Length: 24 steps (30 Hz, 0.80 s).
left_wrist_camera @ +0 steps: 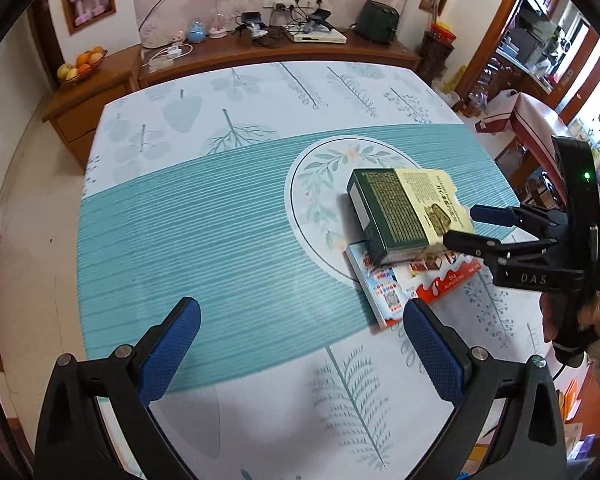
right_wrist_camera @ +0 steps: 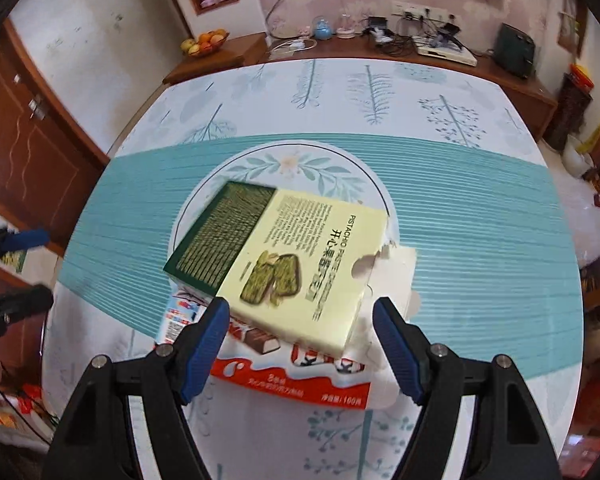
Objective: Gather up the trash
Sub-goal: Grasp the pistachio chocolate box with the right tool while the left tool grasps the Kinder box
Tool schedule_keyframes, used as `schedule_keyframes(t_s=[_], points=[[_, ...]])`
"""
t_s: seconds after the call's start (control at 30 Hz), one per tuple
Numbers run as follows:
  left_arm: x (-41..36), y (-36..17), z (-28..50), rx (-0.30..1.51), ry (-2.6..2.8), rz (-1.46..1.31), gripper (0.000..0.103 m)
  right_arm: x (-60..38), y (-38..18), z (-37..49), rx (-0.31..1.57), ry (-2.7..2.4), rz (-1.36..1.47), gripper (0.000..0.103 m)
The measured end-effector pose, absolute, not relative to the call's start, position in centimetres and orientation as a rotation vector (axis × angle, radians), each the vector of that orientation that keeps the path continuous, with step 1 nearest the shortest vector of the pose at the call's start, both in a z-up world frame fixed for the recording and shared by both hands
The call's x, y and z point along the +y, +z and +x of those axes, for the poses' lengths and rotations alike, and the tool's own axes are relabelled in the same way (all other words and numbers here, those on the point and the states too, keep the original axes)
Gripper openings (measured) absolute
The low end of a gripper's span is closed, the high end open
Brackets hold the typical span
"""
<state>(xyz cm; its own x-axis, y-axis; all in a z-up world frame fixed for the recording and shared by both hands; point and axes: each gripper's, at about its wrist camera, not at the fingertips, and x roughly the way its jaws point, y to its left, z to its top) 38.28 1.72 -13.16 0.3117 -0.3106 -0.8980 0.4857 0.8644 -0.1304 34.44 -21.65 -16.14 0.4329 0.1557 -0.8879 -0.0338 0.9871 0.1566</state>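
Green pistachio box [right_wrist_camera: 276, 256] lies atop red chocolate box [right_wrist_camera: 300, 380] on bench [left_wrist_camera: 220, 220]. Right claw [right_wrist_camera: 300, 344] wide, straddling near edge for grasp. Left claw [left_wrist_camera: 300, 344] wide, empty, standing by.

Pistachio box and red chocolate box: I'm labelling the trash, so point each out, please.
Pistachio box [right_wrist_camera: 300, 256]: right wrist view, on its cream printed top face.
Red chocolate box [right_wrist_camera: 284, 380]: right wrist view, on its red front strip.

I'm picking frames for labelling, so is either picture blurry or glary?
Left wrist view: mostly sharp, the green box crisp, with soft glare on the tablecloth between the jaws. Right wrist view: that box is motion-smeared, its print soft.
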Motion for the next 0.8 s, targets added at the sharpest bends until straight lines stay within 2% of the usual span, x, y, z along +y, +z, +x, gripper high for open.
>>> schedule_keyframes(t_s=[0.27, 0.37, 0.43, 0.53, 0.8], points=[[0.6, -13.9, 39.4, 1.137, -0.537, 0.204, 0.101, -20.4, -17.5, 34.5, 1.168, 0.265, -0.001, 0.074], [0.3, -14.2, 39.5, 1.138, -0.532, 0.212, 0.101, -20.0, -17.9, 34.4, 1.179, 0.295, -0.022, 0.061], [0.2, -14.4, 39.5, 1.142, -0.528, 0.211, 0.1, -20.2, -17.6, 34.5, 1.159, 0.298, 0.007, 0.037], [-0.2, -14.6, 39.7, 1.144, -0.525, 0.222, 0.1, -20.8, -17.5, 34.7, 1.136, 0.304, 0.079, 0.03], [-2.0, -14.8, 40.1, 1.132, -0.574, 0.272, 0.1, -20.7, -16.6, 34.1, 1.044, 0.304, 0.159, 0.025]])
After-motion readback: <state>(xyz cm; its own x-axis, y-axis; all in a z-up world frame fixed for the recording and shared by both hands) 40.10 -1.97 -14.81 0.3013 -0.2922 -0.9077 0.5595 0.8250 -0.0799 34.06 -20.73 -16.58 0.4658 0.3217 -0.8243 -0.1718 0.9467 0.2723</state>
